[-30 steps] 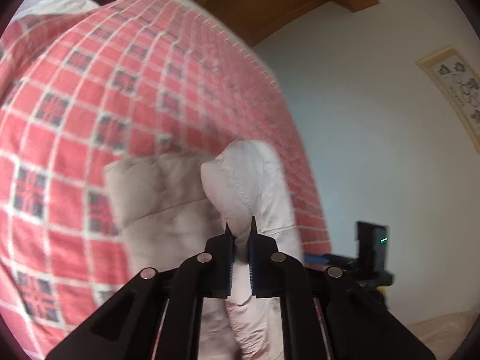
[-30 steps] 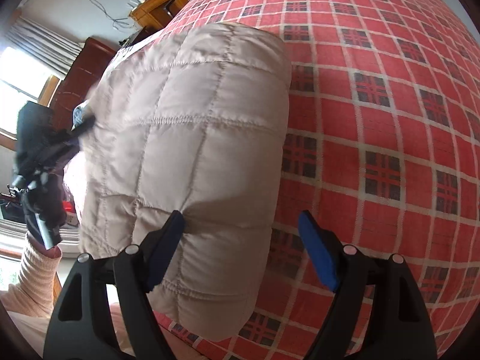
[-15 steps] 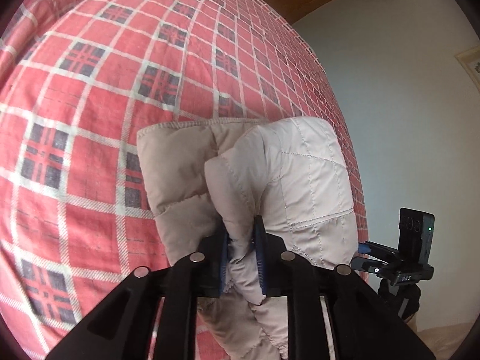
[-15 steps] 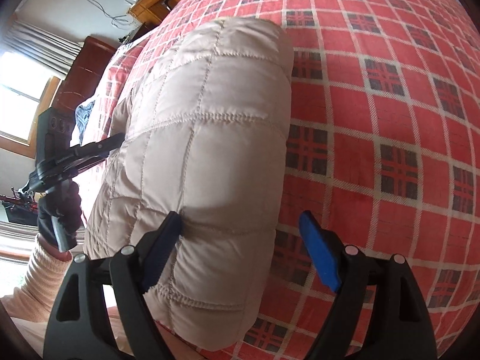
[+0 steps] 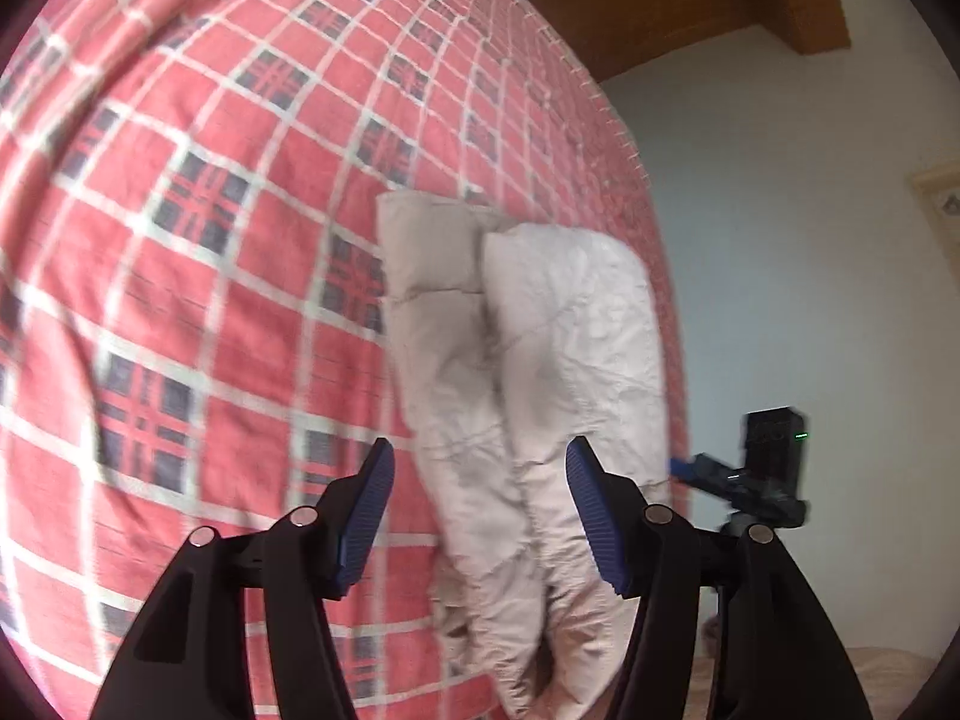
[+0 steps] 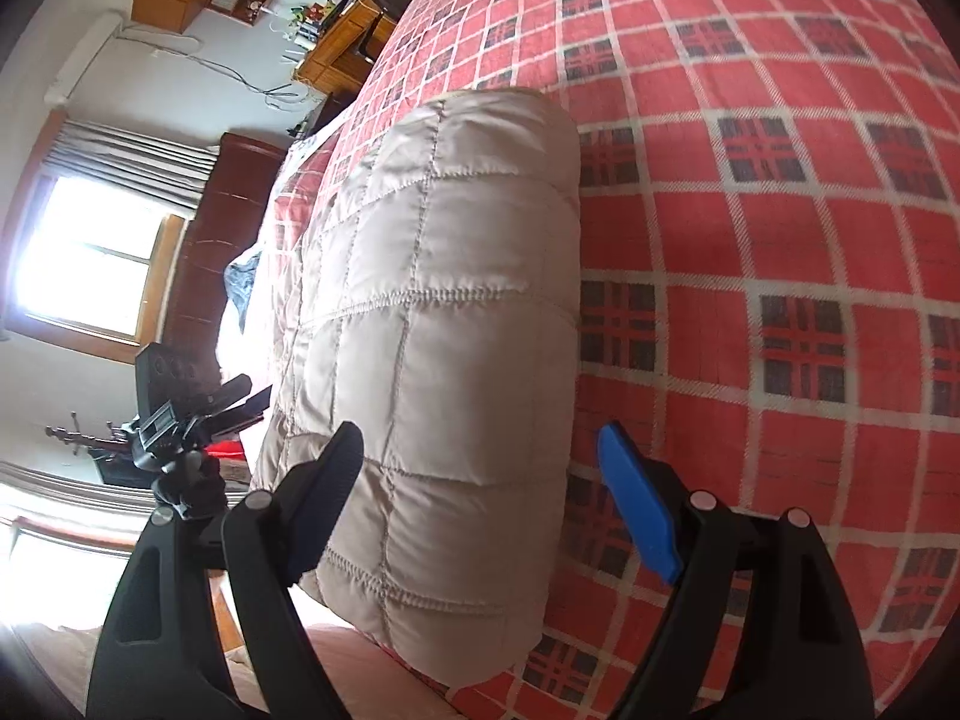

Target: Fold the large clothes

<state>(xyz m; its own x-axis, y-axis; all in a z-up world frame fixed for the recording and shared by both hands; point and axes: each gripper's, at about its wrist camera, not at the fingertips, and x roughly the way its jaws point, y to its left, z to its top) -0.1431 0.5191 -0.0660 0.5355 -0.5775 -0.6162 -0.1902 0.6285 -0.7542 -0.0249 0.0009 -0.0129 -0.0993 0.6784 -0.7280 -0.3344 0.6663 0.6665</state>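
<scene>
A bed covered in a red plaid spread fills both views and carries everything. On it lies a beige quilted jacket, folded into a thick bundle. The right wrist view shows its broad, flat quilted face stretching ahead of the right gripper; the left wrist view shows instead its narrow end, where two puffy folded layers meet along a crease.

The left gripper is spread wide, its blue-padded fingers to either side of the jacket's end and gripping nothing. The right gripper is likewise wide apart and empty: its left finger overlaps the jacket's near edge in the picture, its right finger stands over bare spread beside it.

Only the right wrist view shows a bright window with curtains, far to the gripper's left, and the left gripper seen from outside. Only the left wrist view shows a pale wall to the right.
</scene>
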